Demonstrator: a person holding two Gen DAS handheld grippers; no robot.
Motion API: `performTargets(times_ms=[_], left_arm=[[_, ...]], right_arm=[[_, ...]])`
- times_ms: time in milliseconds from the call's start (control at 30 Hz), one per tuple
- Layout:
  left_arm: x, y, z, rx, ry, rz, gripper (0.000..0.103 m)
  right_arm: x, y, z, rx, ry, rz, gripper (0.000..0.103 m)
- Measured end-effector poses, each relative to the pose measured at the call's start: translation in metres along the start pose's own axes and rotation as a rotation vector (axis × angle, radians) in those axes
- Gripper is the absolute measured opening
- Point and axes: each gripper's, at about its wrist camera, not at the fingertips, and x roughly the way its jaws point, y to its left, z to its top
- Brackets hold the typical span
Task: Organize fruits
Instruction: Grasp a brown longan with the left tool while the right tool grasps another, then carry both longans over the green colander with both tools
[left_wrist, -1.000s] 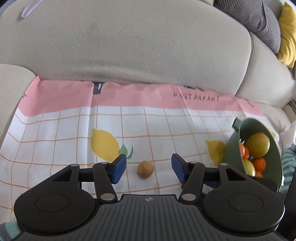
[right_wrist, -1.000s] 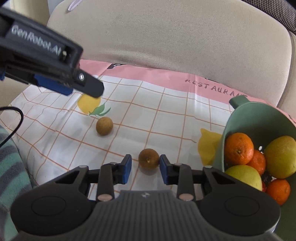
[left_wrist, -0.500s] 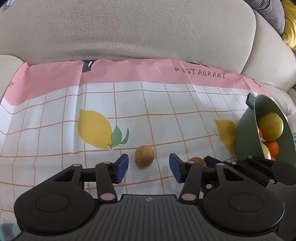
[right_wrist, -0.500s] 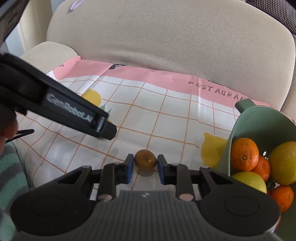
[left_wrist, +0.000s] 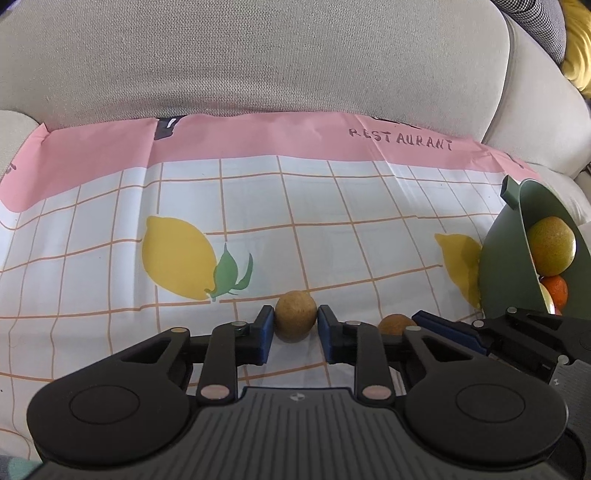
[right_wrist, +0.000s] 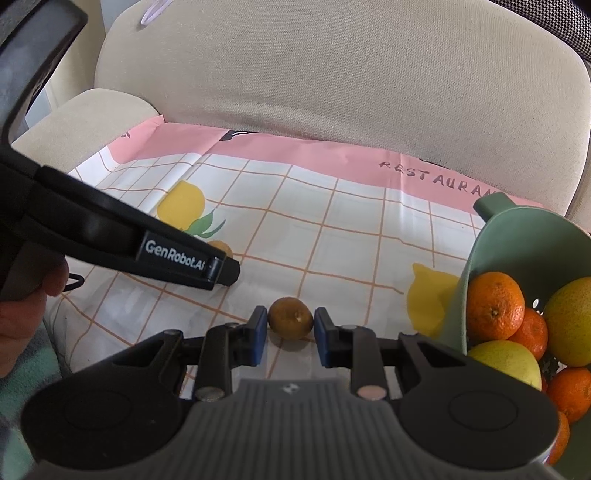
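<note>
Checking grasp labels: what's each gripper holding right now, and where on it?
Left gripper: light brown fruit, pinched across its sides. Right gripper: darker brown fruit, pinched across its sides. Both rest on the cloth.

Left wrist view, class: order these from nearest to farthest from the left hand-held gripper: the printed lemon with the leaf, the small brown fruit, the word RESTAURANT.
1. small brown fruit, between the left hand-held gripper pads.
2. printed lemon, ahead, left.
3. RESTAURANT lettering, far right, on the pink border.

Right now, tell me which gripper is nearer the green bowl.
Right. The right gripper, shut on a brown fruit, sits beside the green bowl; the left gripper grips its own fruit farther away.
</note>
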Motion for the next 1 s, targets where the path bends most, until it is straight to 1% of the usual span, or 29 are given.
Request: performTargets(times_ms=[200,433,733,1000], left_arm=[[-0.004,-0.002,0.000,-0.003,-0.006,0.001,0.027],[-0.025,-0.009,-0.001,0.013,-0.019,-0.001,0.027],[-0.063,-0.026,-0.005,0.035,-0.072,-0.016,0.027],[-0.095,-0.060,-0.012,0.096,-0.119,-0.031,0.027]], right_arm=[[0.000,0.000,0.000,0.005,0.000,0.005,0.024],[-0.012,0.002,-0.002,-0.004,-0.009,0.023,0.024],[-0.052,0.006,-0.007,-0.035,-0.036,0.061,0.024],[-0.099,-0.001,-0.016,-0.036,-0.082,0.074,0.024]])
